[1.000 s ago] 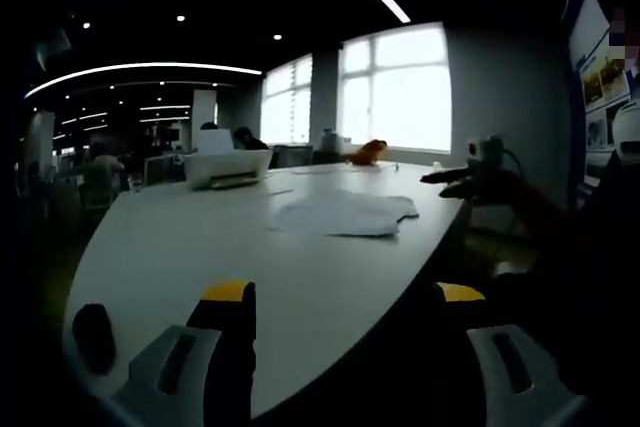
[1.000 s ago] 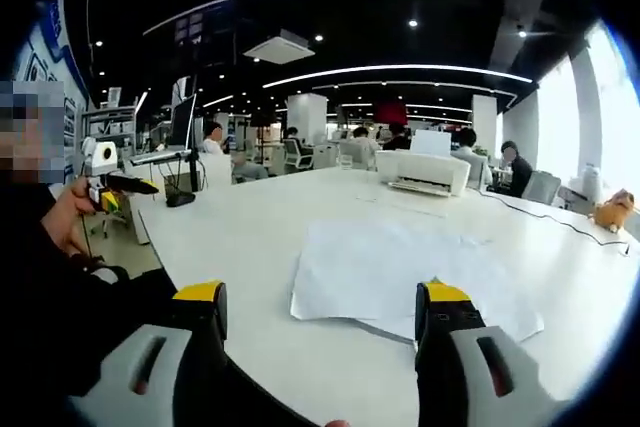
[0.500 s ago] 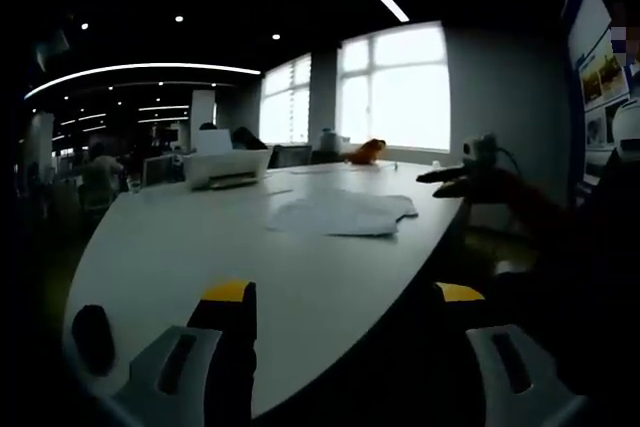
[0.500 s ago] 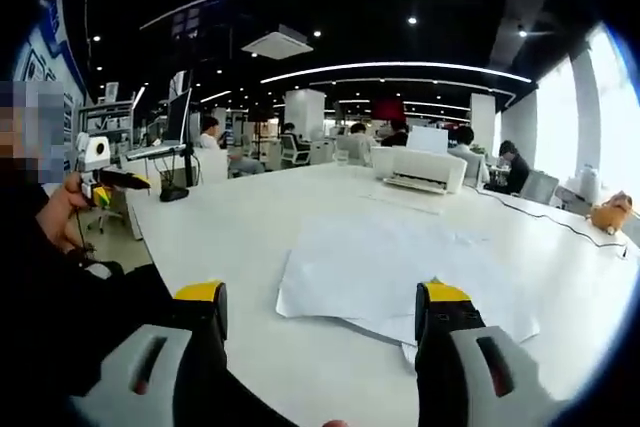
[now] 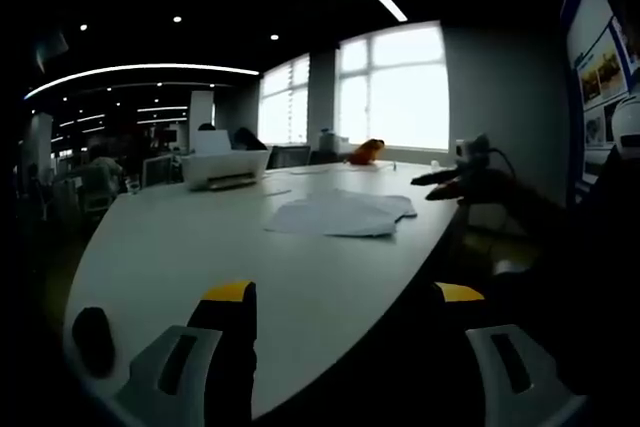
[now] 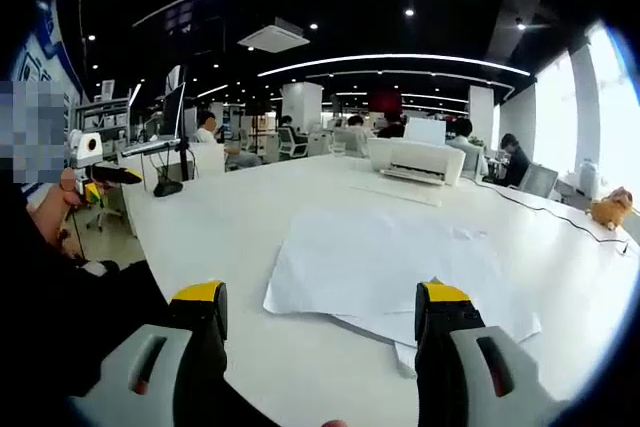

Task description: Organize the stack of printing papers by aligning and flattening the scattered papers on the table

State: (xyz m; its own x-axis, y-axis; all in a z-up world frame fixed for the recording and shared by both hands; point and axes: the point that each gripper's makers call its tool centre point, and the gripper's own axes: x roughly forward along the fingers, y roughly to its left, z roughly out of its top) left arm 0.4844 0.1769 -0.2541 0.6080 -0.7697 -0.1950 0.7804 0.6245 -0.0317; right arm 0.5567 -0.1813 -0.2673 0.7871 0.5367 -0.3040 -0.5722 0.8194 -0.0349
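Lying loosely fanned on the white table (image 6: 230,217), the printing papers (image 6: 390,267) sit near the edge closest to the person, their sheets overlapping unevenly with corners sticking out toward the right gripper (image 6: 322,309). That gripper hangs just above the near edge with its yellow-tipped jaws spread wide apart and nothing between them; one jaw stands over the near border of the papers, though whether it touches them cannot be told. In the left gripper view the same papers (image 5: 340,214) lie well ahead, close to the table's (image 5: 200,257) right-hand edge, and the left gripper (image 5: 343,297) hovers over the near corner with its jaws likewise wide apart and holding nothing. The right gripper also appears there (image 5: 452,179), beyond the table edge, held out in a hand (image 5: 492,187). At the far end of the table stands a white printer (image 6: 417,160), with a single flat sheet (image 6: 392,190) lying just before it; its tray contents cannot be made out. A dark cable (image 6: 555,215) runs along the far right edge, and a small orange toy (image 6: 610,209) sits by the window-side corner. A dark oval object (image 5: 93,339) rests on the near left corner in the left gripper view. People sit at desks in the background.
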